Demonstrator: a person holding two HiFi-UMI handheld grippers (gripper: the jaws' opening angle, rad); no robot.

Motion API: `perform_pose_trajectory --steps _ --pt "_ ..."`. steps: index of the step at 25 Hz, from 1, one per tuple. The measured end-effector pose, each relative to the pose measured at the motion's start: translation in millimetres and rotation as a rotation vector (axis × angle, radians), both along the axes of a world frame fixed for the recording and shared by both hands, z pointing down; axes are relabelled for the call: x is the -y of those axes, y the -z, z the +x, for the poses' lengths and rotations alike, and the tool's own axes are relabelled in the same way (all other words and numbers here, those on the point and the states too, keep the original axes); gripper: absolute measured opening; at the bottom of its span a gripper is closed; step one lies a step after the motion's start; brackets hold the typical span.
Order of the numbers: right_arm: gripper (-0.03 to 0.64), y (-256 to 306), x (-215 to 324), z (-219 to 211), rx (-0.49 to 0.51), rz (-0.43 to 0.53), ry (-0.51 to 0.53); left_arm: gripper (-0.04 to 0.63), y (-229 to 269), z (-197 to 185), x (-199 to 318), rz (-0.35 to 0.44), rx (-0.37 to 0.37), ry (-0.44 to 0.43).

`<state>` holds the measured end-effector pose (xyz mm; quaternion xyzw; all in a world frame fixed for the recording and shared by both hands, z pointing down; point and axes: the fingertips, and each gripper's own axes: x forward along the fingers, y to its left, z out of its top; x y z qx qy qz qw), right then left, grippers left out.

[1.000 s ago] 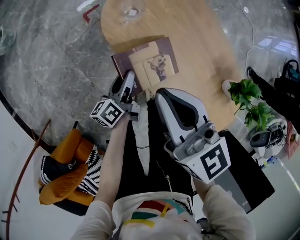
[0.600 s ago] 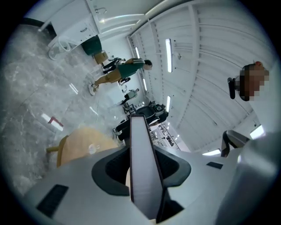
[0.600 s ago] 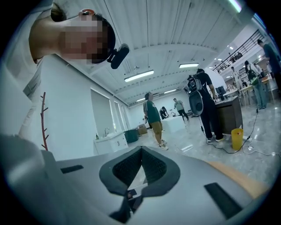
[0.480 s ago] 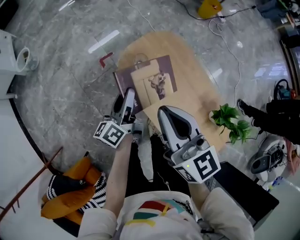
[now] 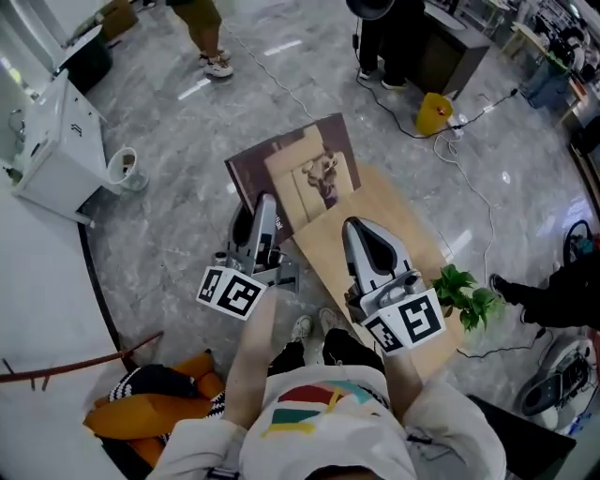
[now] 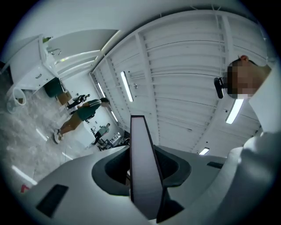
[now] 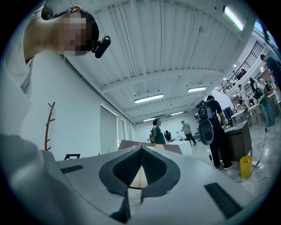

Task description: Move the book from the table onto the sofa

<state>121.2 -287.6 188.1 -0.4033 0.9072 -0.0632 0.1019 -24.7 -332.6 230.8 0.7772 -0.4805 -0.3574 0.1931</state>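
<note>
The book (image 5: 295,173), dark brown with a beige picture panel, hangs in the air above the floor and the far end of the wooden table (image 5: 412,246). My left gripper (image 5: 265,214) is shut on its near edge. In the left gripper view the book's page edge (image 6: 141,169) stands upright between the jaws. My right gripper (image 5: 356,230) is shut, tips together, right by the book's near right corner. Whether it touches the book I cannot tell. In the right gripper view the book (image 7: 151,145) shows just beyond the closed tips (image 7: 141,149).
A potted plant (image 5: 461,295) stands at the table's right edge. An orange and striped cushioned seat (image 5: 155,412) lies at the lower left. A white cabinet (image 5: 52,150) and a bin (image 5: 125,167) stand on the left, with people (image 5: 202,28) and cables (image 5: 469,131) beyond.
The book has come up off the table in the left gripper. Both grippers have risen, and the table and floor now look much farther below.
</note>
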Motion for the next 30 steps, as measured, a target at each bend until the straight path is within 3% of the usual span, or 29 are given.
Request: perform_pose_trajectory --steps 3,7,11,14,19,22,25,27,30 --pt "0.011 28 1 -14 0.055 0.039 0.036 0.155 43 -22 -20 0.075 0.024 0.058" --pt "0.011 43 -5 -28 0.051 0.074 0.090 0.155 76 -39 -61 0.132 0.051 0.127" --pt "0.011 43 -17 -49 0.073 0.071 0.159 0.155 87 -60 -104 0.180 -0.001 0.193" --pt "0.011 39 -36 -70 0.070 0.082 0.221 0.155 86 -77 -131 0.198 0.000 0.254" --pt "0.011 31 -33 -74 0.077 0.049 0.368 0.155 92 -75 -150 0.193 0.051 0.420" --pt "0.011 23 -32 -82 0.079 0.009 0.473 0.155 91 -74 -174 0.187 0.037 0.529" --pt "0.011 20 -43 -107 0.075 -0.004 0.560 0.155 91 -88 -206 0.212 -0.009 0.618" --pt "0.011 20 -65 -130 0.079 -0.007 0.604 0.155 94 -103 -234 0.233 0.001 0.655" --pt "0.011 25 -112 -177 0.055 0.008 0.748 0.155 98 -130 -292 0.270 0.020 0.778"
